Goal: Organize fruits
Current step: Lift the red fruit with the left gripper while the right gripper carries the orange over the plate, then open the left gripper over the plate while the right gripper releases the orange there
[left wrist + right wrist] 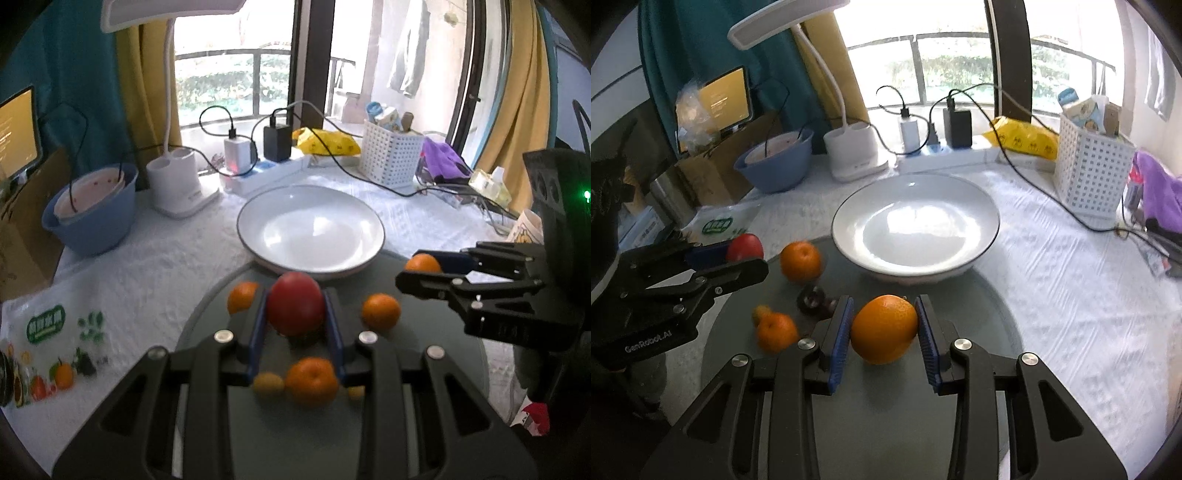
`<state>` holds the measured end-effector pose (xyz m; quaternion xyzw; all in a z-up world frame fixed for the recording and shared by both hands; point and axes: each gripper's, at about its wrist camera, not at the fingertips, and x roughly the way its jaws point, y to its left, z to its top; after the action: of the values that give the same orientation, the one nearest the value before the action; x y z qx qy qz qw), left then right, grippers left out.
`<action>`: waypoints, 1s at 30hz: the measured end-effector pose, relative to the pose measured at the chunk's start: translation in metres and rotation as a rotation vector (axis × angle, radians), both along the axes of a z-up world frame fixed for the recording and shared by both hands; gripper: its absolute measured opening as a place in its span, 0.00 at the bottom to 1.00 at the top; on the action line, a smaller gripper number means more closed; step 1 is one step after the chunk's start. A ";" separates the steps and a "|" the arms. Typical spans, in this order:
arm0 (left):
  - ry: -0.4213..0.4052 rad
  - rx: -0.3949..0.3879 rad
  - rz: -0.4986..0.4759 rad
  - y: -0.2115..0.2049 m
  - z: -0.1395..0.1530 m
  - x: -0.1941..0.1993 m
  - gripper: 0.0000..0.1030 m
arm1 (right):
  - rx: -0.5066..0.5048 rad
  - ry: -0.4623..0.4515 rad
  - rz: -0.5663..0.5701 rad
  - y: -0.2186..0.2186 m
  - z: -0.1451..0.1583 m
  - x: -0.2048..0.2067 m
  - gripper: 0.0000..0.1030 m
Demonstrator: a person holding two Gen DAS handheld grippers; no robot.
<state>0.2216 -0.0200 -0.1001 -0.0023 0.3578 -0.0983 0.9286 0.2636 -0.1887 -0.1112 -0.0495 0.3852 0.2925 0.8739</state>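
My left gripper (295, 317) is shut on a red apple (295, 308), lifted above the grey round tray (424, 354). In the right wrist view the same gripper (738, 256) shows at the left with the red apple (745, 246). My right gripper (884, 328) is shut on a large orange (884, 328), also raised over the grey tray (960, 288). It appears at the right of the left wrist view (421, 267) with the orange (423, 264). Several tangerines (312, 382) and a small yellow fruit (267, 384) lie on the tray. A white plate (310, 229) stands empty behind it.
A blue bowl (90, 214) holding a pink bowl sits at the back left beside a white lamp base (177, 184). Chargers and cables (255, 147) run behind the plate. A white basket (391, 155) stands at the back right. A printed plastic bag (51, 347) lies at the left.
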 end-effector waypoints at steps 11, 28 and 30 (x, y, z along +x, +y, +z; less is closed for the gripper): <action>-0.016 0.010 -0.028 -0.004 0.001 0.032 0.30 | -0.007 -0.020 -0.013 -0.001 0.005 0.025 0.36; 0.014 0.003 -0.034 -0.006 -0.012 0.082 0.30 | -0.009 0.006 -0.027 0.004 -0.009 0.065 0.36; 0.022 -0.001 -0.033 -0.005 -0.014 0.088 0.30 | -0.010 0.005 -0.025 0.006 -0.010 0.069 0.36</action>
<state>0.3091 -0.0250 -0.1139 0.0019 0.3678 -0.1136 0.9229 0.3328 -0.1823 -0.1210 -0.0481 0.3894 0.2796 0.8763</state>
